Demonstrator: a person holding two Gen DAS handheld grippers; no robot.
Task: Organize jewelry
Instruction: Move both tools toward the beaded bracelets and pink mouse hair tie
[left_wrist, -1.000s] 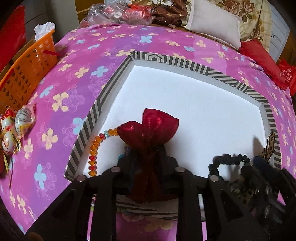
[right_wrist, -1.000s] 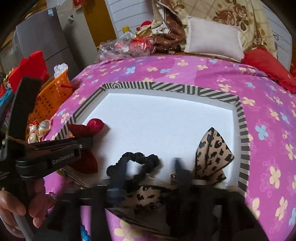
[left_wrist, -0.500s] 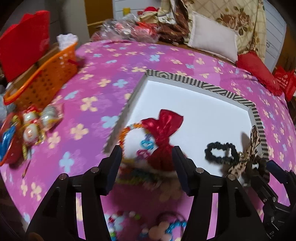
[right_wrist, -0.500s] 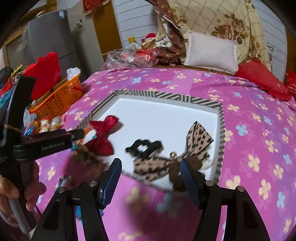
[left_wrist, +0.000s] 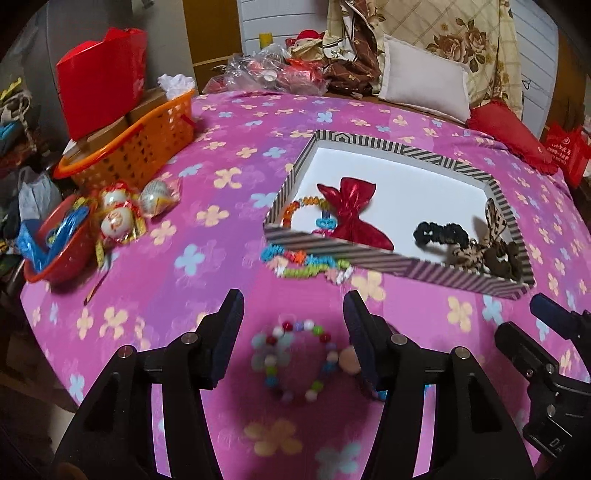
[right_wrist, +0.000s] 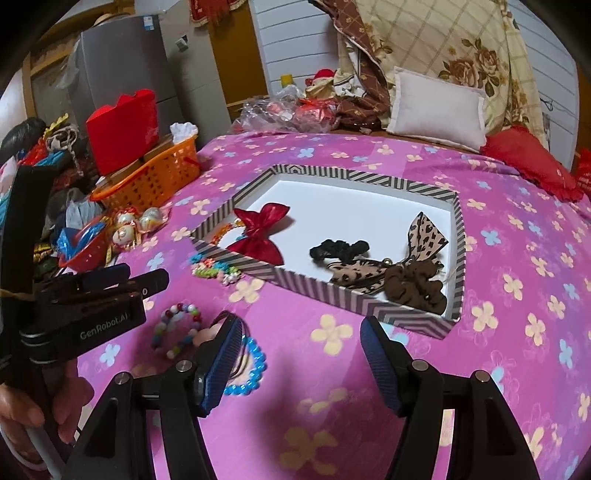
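Gripping nothing with the left gripper (left_wrist: 293, 299): jaws just swung open, now wide apart, only air between the pads, tilted down over the pastel bead bracelet (left_wrist: 295, 360), which shows through the gap, flat on the flowered cloth (left_wrist: 184, 206) and untouched. Likewise empty on the right gripper (right_wrist: 299, 321), parted a fair way, with a blue bead bracelet (right_wrist: 247, 365) lying just beside its left finger and partly hidden behind it. Judging by looks: light, round, smooth beads on what is probably elastic, so floppy as a loop and liable to roll or squirt out of a flat pinch. Better to close across one side of the ring, pads straddling the strand with beads either side as stops, rather than squeezing a single bead. Going gently; no real weight to fight, though soft bedding underneath may give way under the fingertips. Further out, close against the near wall of the striped box (left_wrist: 369, 254), a tangle of bright coil bands (left_wrist: 306, 264), outside it on the cloth. Inside the box, on its white floor: an orange bead bracelet (left_wrist: 295, 210) and a red bow (left_wrist: 351, 218) toward one end, a black scrunchie (left_wrist: 441, 234) near the middle, a leopard bow (right_wrist: 424, 236) and a brown scrunchie (right_wrist: 415, 284) at the other end. Beyond, at the bed's edge, an orange basket (left_wrist: 140, 144).
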